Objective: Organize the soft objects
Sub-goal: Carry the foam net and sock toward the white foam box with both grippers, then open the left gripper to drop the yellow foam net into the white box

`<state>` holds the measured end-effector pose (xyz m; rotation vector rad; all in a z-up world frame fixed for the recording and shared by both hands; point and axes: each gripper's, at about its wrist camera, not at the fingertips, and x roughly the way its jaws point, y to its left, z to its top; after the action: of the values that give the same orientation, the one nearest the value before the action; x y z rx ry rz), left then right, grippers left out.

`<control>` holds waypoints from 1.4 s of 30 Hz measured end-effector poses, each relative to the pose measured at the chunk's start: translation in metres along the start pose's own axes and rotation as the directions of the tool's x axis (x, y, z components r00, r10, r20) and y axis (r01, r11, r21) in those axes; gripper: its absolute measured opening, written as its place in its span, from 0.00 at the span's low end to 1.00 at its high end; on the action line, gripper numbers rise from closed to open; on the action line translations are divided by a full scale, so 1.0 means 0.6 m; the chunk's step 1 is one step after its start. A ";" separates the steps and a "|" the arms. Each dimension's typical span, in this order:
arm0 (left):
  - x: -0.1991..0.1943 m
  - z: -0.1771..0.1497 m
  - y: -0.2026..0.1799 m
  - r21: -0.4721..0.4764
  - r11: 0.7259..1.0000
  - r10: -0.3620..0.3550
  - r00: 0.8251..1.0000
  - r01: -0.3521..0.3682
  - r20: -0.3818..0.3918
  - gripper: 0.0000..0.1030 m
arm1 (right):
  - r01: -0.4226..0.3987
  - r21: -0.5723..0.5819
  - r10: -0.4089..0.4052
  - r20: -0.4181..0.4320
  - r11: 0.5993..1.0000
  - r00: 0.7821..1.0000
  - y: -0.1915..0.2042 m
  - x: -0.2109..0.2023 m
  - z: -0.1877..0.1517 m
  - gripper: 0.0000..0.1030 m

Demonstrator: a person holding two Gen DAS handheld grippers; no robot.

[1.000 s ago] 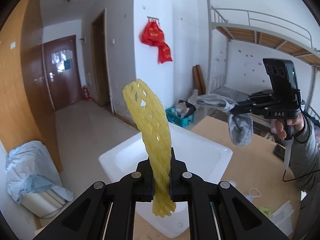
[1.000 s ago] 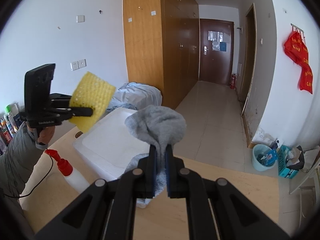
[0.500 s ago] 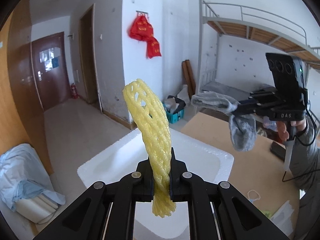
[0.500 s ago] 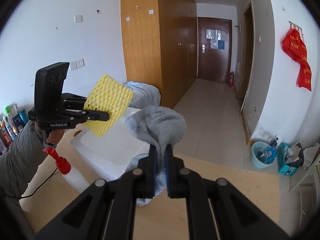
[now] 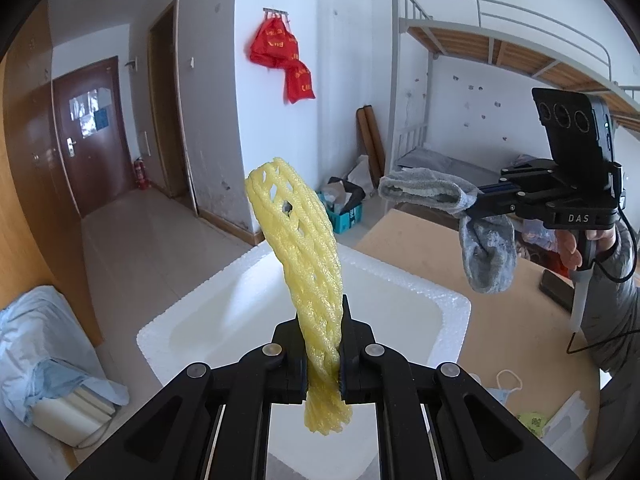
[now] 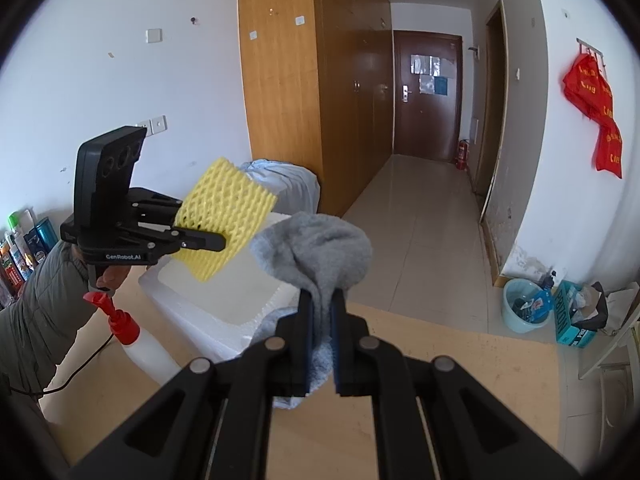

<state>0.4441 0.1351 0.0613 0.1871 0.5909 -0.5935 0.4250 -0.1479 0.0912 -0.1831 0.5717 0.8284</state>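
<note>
We see bright, even daylight in both views, soft shadows, and pale glare on the floor tiles (image 6: pixel 420 208). Fisheye bending curves the edges; black vignette fills corners. Focus stays sharp.

In my left claw (image 5: pixel 323 354), matt black plastic with bright metal rivets, I see the net (image 5: pixel 302 264): yellow foam mesh, soft and open-celled. The sock (image 6: pixel 316 252) in my right claw (image 6: pixel 320 344) is grey knit cloth, fuzzy and matt. The box (image 5: pixel 452 300) looks like white foam, its rim grainy and rough. The counter (image 6: pixel 460 356) shows pale wood, smooth and matt. The spray bottle (image 6: pixel 142 346) is cloudy plastic with a glossy red head.
</note>
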 end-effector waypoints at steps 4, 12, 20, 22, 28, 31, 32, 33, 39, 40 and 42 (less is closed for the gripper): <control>-0.004 0.000 0.000 0.004 1.000 -0.007 1.000 0.007 -0.003 0.24 | -0.001 -0.004 0.001 -0.003 1.000 1.000 0.000 0.001 0.001 0.10; -0.026 -0.003 0.003 -0.013 1.000 0.000 0.999 0.001 0.037 0.74 | -0.003 -0.008 0.003 -0.005 1.000 1.000 -0.003 0.003 0.002 0.10; -0.062 -0.017 0.011 -0.041 0.999 0.032 0.996 -0.029 0.077 0.77 | -0.013 -0.020 0.013 -0.008 1.000 1.000 -0.001 0.009 0.006 0.10; -0.074 -0.022 0.018 -0.053 0.998 0.048 0.995 -0.043 0.084 0.80 | -0.012 -0.024 0.012 -0.007 1.000 1.000 -0.001 0.011 0.008 0.10; -0.109 -0.037 0.022 -0.063 0.993 0.111 0.987 -0.104 0.115 0.86 | -0.030 -0.050 0.030 -0.005 0.998 1.000 0.012 0.020 0.020 0.10; -0.129 -0.046 0.022 -0.074 0.990 0.126 0.982 -0.117 0.138 0.89 | -0.050 -0.059 0.050 -0.007 0.997 0.999 0.020 0.031 0.030 0.10; -0.134 -0.050 0.024 -0.077 0.990 0.128 0.981 -0.118 0.144 0.92 | -0.058 -0.064 0.058 -0.010 0.996 0.998 0.025 0.036 0.034 0.10; -0.138 -0.053 0.024 -0.080 0.989 0.136 0.979 -0.125 0.149 0.94 | -0.063 -0.070 0.062 -0.011 0.996 0.998 0.029 0.041 0.037 0.10; -0.154 -0.066 0.029 -0.103 0.982 0.176 0.972 -0.162 0.157 0.95 | -0.103 -0.092 0.101 -0.031 0.990 0.994 0.052 0.081 0.048 0.10; -0.154 -0.067 0.031 -0.107 0.981 0.180 0.972 -0.165 0.154 0.95 | -0.108 -0.093 0.106 -0.034 0.990 0.994 0.053 0.086 0.049 0.10; -0.153 -0.070 0.034 -0.113 0.979 0.187 0.971 -0.171 0.149 0.95 | -0.120 -0.086 0.117 -0.037 0.989 0.992 0.054 0.099 0.050 0.10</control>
<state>0.3747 0.2090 0.0798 0.0968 0.4416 -0.3983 0.4450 -0.0768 0.0860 -0.2457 0.5804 0.9683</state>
